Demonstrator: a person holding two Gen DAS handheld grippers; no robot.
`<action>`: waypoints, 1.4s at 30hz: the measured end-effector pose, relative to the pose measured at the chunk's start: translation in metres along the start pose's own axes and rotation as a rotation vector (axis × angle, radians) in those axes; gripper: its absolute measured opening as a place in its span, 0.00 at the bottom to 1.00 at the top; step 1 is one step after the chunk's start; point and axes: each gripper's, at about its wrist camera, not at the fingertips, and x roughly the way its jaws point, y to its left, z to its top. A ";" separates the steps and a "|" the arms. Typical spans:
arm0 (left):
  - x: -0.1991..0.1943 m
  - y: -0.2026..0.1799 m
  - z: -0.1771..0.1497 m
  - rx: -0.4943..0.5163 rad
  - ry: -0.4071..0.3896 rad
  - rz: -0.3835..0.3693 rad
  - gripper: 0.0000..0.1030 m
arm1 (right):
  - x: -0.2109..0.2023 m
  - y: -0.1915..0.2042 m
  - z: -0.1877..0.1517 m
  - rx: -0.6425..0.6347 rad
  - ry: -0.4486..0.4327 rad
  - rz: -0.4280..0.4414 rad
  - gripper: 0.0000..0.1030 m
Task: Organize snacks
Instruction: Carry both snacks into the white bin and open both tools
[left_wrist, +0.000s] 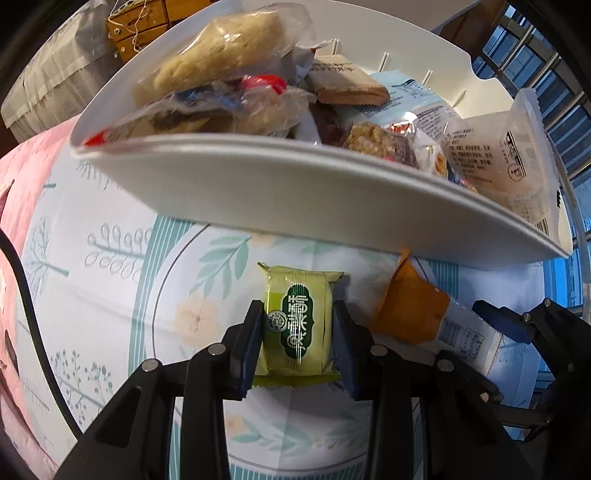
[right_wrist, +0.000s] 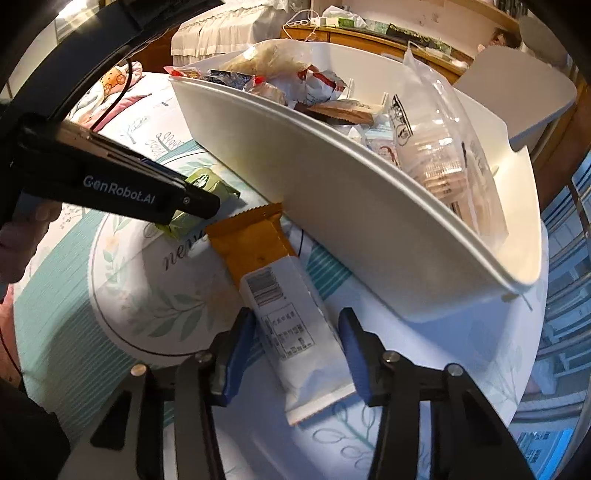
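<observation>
Left hand-held gripper clamps the green snack packet; right hand-held gripper straddles the orange-white bar, unpressed.

A home bedroom, floral bedsheet, pink quilt, wooden drawers, large windows

Both grippers' jaws narrowed, downward-pointing.
</observation>
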 end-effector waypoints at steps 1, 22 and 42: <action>-0.002 0.001 -0.002 -0.004 0.000 -0.001 0.34 | -0.002 0.001 -0.001 0.004 0.007 0.001 0.41; -0.102 0.027 -0.031 -0.027 -0.064 0.000 0.34 | -0.079 0.026 -0.013 0.128 0.012 0.038 0.32; -0.150 0.010 0.059 0.116 -0.060 0.018 0.34 | -0.122 -0.033 0.061 0.370 -0.158 -0.063 0.32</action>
